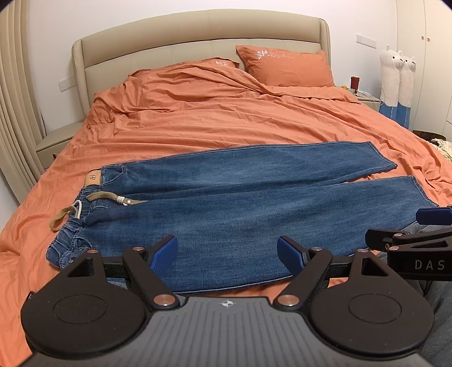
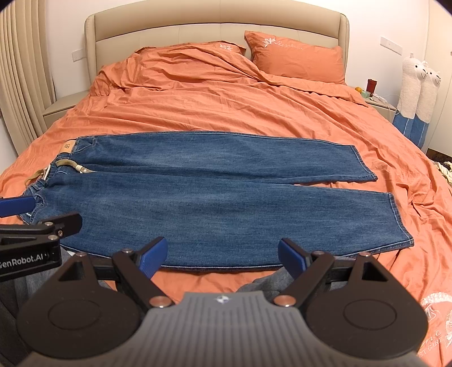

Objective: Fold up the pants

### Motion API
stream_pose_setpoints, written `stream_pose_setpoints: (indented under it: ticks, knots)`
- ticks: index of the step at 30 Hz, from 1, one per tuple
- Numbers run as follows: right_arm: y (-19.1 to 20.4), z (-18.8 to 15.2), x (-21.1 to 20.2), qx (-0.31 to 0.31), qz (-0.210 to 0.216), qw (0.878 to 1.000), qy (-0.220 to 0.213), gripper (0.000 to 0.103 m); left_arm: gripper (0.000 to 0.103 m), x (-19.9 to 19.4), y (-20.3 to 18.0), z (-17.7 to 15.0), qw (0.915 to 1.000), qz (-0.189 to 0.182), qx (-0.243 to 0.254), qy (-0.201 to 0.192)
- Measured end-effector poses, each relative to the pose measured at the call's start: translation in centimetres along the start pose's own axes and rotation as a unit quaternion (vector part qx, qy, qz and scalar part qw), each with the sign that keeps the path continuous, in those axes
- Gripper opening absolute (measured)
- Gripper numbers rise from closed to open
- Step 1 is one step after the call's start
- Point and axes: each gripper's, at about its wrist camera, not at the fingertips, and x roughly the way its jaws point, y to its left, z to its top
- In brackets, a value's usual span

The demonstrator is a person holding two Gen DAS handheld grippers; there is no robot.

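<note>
Blue jeans [image 1: 240, 203] lie flat across the orange duvet [image 1: 226, 124], waistband at the left, 2 legs running right. The drawstring [image 1: 113, 197] trails off the waistband onto the duvet. Waistband's near corner is bunched; its folds are hard to read.

Left gripper [image 1: 227, 255]: fingers spread wide, nothing between them, hovering over the near leg's lower edge. Right gripper [image 2: 223, 257]: likewise spread, empty, above the near hem line. In the left view it is cut off at the frame edge.

2 pillows [image 2: 296, 59] at the headboard [image 2: 214, 25]; 1 is half buried under the duvet. Bedside items are too small to identify.
</note>
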Motion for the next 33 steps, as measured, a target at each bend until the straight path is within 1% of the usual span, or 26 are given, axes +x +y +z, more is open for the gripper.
stream_pose_setpoints:
  ticks: [9, 33]
  knots:
    - [0.19, -0.1, 0.03, -0.001, 0.0, 1.0, 0.001, 0.082, 0.094, 0.12, 0.91, -0.96, 1.0, -0.001, -0.005, 0.003]
    - [0.53, -0.34, 0.22, -0.004, 0.002, 1.0, 0.004, 0.082, 0.094, 0.08, 0.87, -0.81, 1.0, 0.001, -0.004, 0.007]
